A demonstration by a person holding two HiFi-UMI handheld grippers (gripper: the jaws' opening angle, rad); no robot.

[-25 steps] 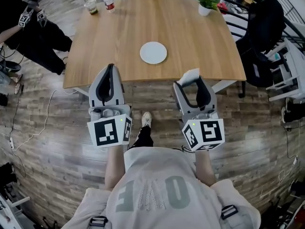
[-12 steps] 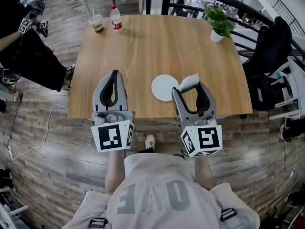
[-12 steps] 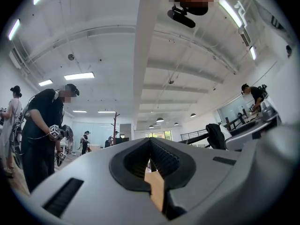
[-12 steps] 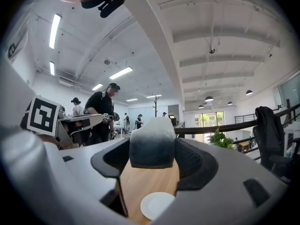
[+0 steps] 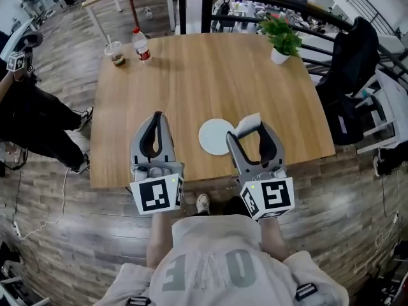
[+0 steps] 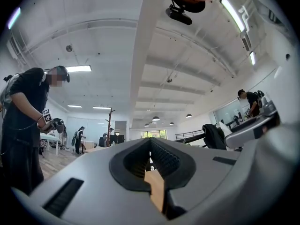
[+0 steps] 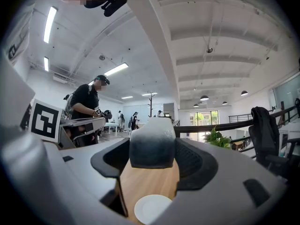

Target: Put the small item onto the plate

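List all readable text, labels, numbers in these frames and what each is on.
"O": the only sure letter of the large pale print on the person's grey shirt, upside down and creased.
Label on the clear plastic bottle: too small to read.
Marker cubes on the left gripper and right gripper: black-and-white square patterns, no words.
Small white item in the right gripper: no print visible.

The left gripper (image 5: 156,120) points forward with its jaws pressed together and nothing between them. The right gripper (image 5: 250,129) is held level beside it, its jaws clamped on a small white item (image 5: 247,121).
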